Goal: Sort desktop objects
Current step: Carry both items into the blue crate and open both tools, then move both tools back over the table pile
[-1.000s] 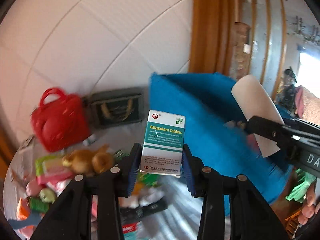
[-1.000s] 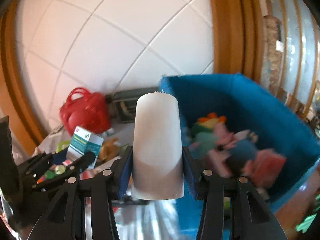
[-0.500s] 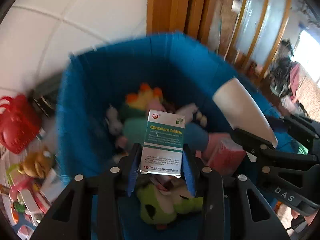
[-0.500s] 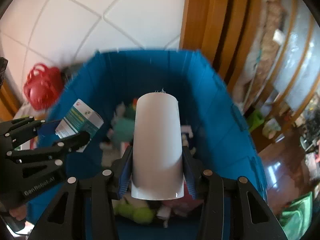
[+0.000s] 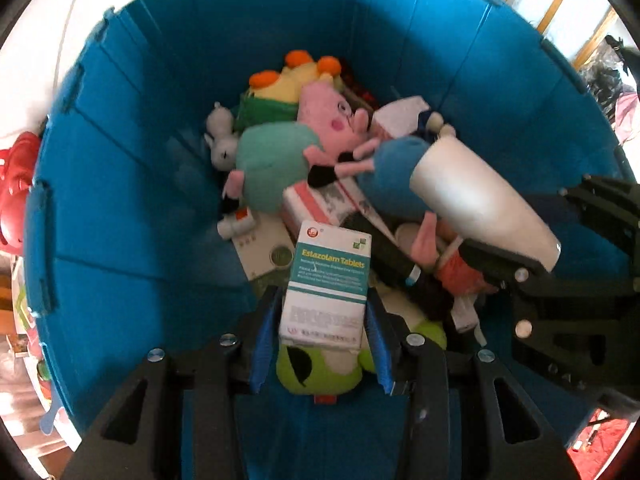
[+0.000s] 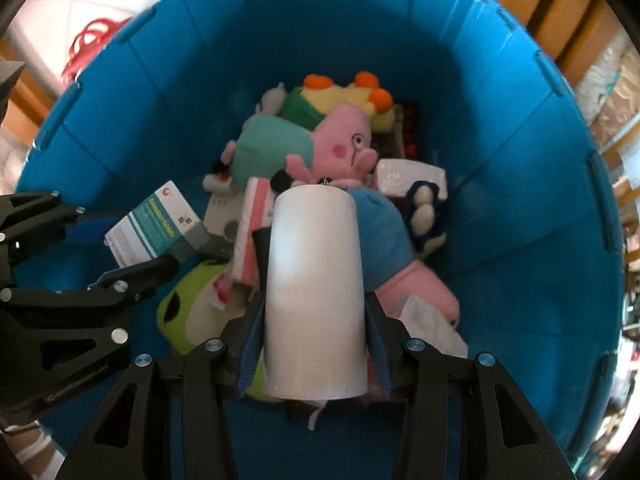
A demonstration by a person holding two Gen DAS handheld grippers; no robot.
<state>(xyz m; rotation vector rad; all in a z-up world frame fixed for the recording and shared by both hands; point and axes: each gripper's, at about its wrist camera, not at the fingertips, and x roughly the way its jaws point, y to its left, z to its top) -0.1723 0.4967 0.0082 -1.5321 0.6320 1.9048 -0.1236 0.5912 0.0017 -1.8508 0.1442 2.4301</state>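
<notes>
Hanging side by side over the mouth of the large blue plastic storage bin (image 5: 120, 184), both grippers carry their loads directly above the pile inside, so the coming move looks like a plain release with nothing left to cross. The left gripper (image 5: 323, 312) has its blue-padded fingers (image 5: 264, 336) narrowed onto the lower half of the white-and-teal cardboard tablet box (image 5: 330, 276), whose long axis runs straight out along the fingers; its printed top end points over the heap of toys. The right gripper (image 6: 314, 340) clamps the base of a smooth white cylinder (image 6: 314, 276), perhaps a roll or tube, also lying lengthwise along the fingers and standing out well past the tips. Seen from the left wrist, that cylinder (image 5: 476, 204) slants in from the right, near the box but apart from it. Below them lie a pink pig plush toy in a teal dress (image 5: 320, 128), a lime-green plush (image 6: 188, 312) and several flat cartons. Neither item touches the pile, as far as can be judged. Both are equally placed to drop; the cylinder may roll off the soft toys.
</notes>
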